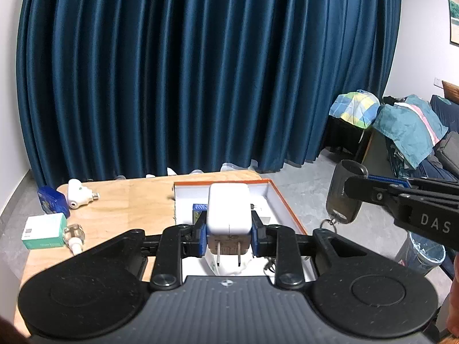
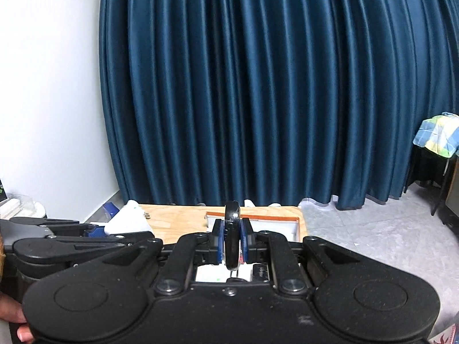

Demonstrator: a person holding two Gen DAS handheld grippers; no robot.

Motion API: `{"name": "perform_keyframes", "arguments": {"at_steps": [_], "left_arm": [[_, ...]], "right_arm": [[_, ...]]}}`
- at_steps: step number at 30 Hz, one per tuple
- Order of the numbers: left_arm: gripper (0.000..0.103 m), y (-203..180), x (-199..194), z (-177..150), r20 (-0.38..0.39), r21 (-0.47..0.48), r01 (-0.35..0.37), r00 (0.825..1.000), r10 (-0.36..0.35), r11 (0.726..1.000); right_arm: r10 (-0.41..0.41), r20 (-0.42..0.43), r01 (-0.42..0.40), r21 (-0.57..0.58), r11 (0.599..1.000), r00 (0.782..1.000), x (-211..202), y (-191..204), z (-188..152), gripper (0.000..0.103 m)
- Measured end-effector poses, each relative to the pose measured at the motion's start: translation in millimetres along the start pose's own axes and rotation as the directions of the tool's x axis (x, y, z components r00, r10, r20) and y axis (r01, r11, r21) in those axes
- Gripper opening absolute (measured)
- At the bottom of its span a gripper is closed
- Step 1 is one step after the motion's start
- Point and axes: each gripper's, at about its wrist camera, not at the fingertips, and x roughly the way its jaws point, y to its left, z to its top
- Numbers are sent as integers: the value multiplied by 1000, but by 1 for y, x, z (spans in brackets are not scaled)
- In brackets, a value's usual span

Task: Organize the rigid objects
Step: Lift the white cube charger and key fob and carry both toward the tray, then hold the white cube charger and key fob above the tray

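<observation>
My left gripper [image 1: 228, 223] is shut on a white plug adapter [image 1: 228, 209], prongs pointing back at the camera, held above the white, orange-rimmed box [image 1: 282, 197] on the wooden table [image 1: 126, 197]. My right gripper [image 2: 232, 238] is shut on a dark key fob [image 2: 233, 236], seen edge-on above the same box [image 2: 297, 223]. In the left wrist view the right gripper [image 1: 358, 185] comes in from the right with the key fob [image 1: 342, 192] and its ring hanging just off the box's right edge. The left gripper [image 2: 120, 229] with the white adapter [image 2: 127, 219] appears at the left.
On the table's left lie a white plug [image 1: 79, 193], a blue box [image 1: 51, 200], a white-and-green carton [image 1: 43, 230] and a small clear bottle [image 1: 74, 236]. A small blue item [image 1: 200, 207] lies inside the box. Blue curtains hang behind; covered furniture [image 1: 407, 126] stands right.
</observation>
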Motion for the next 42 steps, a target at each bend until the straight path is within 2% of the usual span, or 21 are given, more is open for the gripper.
{"name": "perform_keyframes", "arguments": {"at_steps": [14,42], "left_arm": [[29,-9,-5,-11,-27,-11,-54,998,54,998],[29,-8,-2,-16,-44,-33,-51,998,49,998]], "right_arm": [[-17,-32,19,41,999,999,1,-14,-12,14],[-17,-59,19,36,999,998,4,-8,-18,14]]}}
